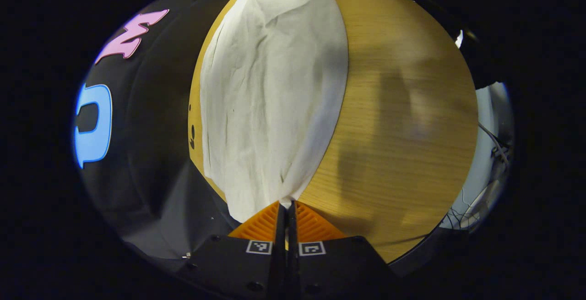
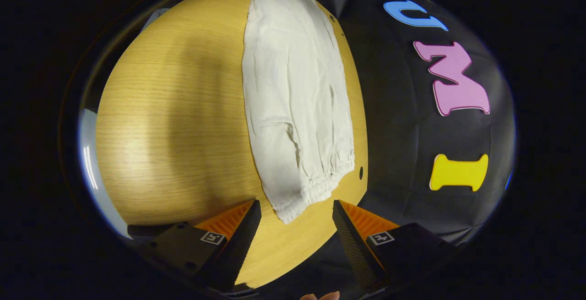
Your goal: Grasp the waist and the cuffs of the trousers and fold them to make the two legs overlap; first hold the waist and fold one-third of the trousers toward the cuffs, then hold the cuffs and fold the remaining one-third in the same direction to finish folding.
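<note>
The wooden surface (image 1: 403,121) carries the white trousers (image 2: 293,98), lying as one long narrow strip near the edge by the booth wall, so you seem to have the legs already overlapped. Neither third fold looks done. Your left gripper (image 1: 287,208) has its jaws closed on the cuff end. Your right gripper (image 2: 296,208) hovers, jaws wide apart, holding nothing, over the gathered waist (image 2: 316,188).

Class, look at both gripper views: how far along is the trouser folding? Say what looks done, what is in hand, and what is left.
Done: the white trousers lie as one long strip on the wooden table, so the legs seem overlapped. In hand: the left gripper is shut on one end; the right gripper stands open around the elastic waist, not yet gripping. Left: both one-third folds.
</note>
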The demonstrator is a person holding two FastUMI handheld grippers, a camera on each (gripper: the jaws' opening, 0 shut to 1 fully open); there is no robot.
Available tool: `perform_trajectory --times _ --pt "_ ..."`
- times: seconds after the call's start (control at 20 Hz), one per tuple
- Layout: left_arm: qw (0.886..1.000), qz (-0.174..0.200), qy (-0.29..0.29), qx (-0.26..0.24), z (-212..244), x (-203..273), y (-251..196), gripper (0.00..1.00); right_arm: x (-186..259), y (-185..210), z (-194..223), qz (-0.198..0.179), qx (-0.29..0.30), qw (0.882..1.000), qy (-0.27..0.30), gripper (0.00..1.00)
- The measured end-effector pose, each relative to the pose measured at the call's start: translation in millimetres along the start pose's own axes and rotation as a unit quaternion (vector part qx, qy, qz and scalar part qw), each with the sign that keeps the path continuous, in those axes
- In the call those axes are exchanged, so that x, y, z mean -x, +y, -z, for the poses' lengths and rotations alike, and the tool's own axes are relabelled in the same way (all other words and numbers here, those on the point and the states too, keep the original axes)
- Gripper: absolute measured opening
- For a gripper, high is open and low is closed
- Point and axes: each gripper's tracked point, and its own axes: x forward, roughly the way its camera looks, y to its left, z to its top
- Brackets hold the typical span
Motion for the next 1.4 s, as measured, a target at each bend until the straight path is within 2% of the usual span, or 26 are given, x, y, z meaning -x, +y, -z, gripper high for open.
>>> perform_trajectory --times 0.15,0.3,0.4,0.5,0.55,0.65,0.7,0.9,1.05,1.2,1.4 --pt "0.999 -0.001 0.011 0.035 0.4 0.2 0.4 0.06 -20.2 -16.1 -6.5 0.023 0.047 0.999 -0.013 0.95" --pt "1.000 -0.008 0.008 0.019 -2.1 -0.8 2.4 0.06 -26.6 -17.2 -4.9 0.027 0.051 0.998 -0.008 0.94" --pt "1.000 -0.010 0.006 0.016 -1.8 -1.5 1.5 0.05 -33.5 -15.1 -3.5 0.034 0.065 0.997 -0.006 0.87" --pt "1.000 -0.012 0.009 0.024 -1.3 -2.1 2.0 0.05 -34.3 -5.1 -3.2 0.017 0.071 0.997 -0.001 0.83" --pt "1.000 -0.014 0.010 0.023 -1.3 -1.6 3.2 0.05 -36.0 5.6 -0.2 -0.006 0.064 0.998 0.006 0.75" --pt "1.000 -0.016 0.011 0.021 -1.6 -1.5 3.0 0.06 -31.8 14.8 2.9 -0.019 0.054 0.998 0.016 0.39" --pt "1.000 -0.015 0.012 0.025 -2.4 -1.5 3.3 0.06 -31.8 14.6 3.8 -0.022 0.048 0.998 0.017 0.13" --pt "0.998 0.012 0.014 0.068 -4.8 2.7 -2.6 0.06 -25.4 21.0 -3.8 -0.070 -0.032 0.997 0.021 0.11" --pt "0.997 0.032 0.021 0.070 1.7 17.0 -17.6 0.06 -14.1 25.0 -4.2 -0.098 -0.001 0.995 0.005 0.11" --pt "0.994 0.058 0.024 0.088 3.1 36.8 -36.8 0.06 -13.2 26.2 -4.1 -0.122 -0.012 0.992 0.000 0.11" --pt "0.994 0.060 0.030 0.091 9.3 51.5 -46.0 0.05 -18.1 20.6 -2.9 -0.121 -0.023 0.992 0.005 0.11"
